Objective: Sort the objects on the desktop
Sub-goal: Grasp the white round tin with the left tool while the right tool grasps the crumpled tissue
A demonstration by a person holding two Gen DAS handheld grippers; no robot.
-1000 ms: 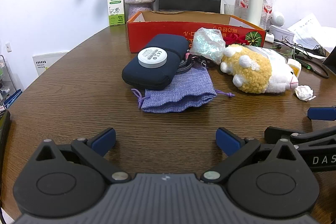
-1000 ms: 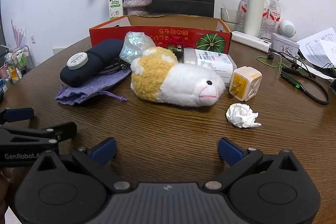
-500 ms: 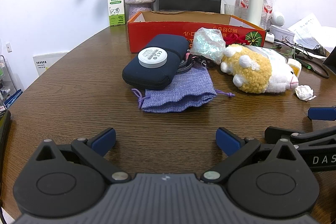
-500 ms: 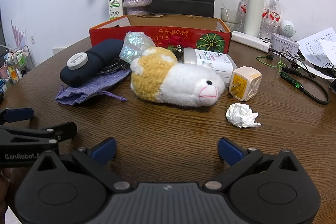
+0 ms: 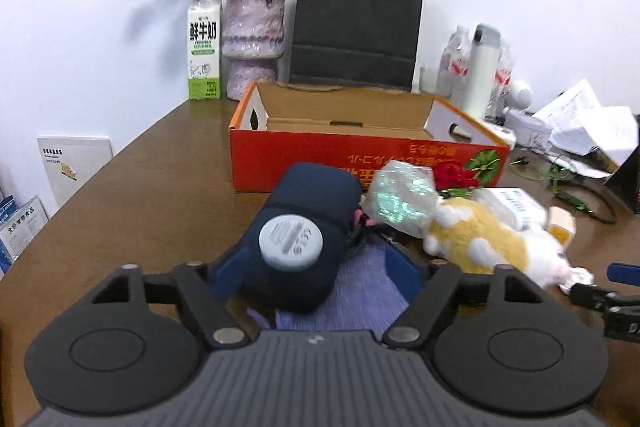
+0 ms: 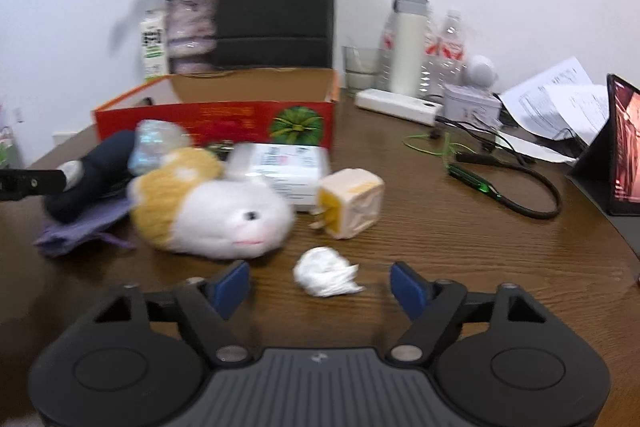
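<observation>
A dark blue pouch [image 5: 304, 239], with a white round disc [image 5: 291, 243] on top, sits between the spread fingers of the left claw [image 5: 316, 269], untouched. A crumpled tissue [image 6: 325, 271] lies between the open right claw [image 6: 320, 285]. Both seem poised to grasp; closing likely comes next, then carrying to the red box [image 5: 360, 163] beyond.

Bare table [image 6: 460, 247] right of paper wad [image 6: 326, 271]; plush toy [image 6: 212, 211] crowding left.
</observation>
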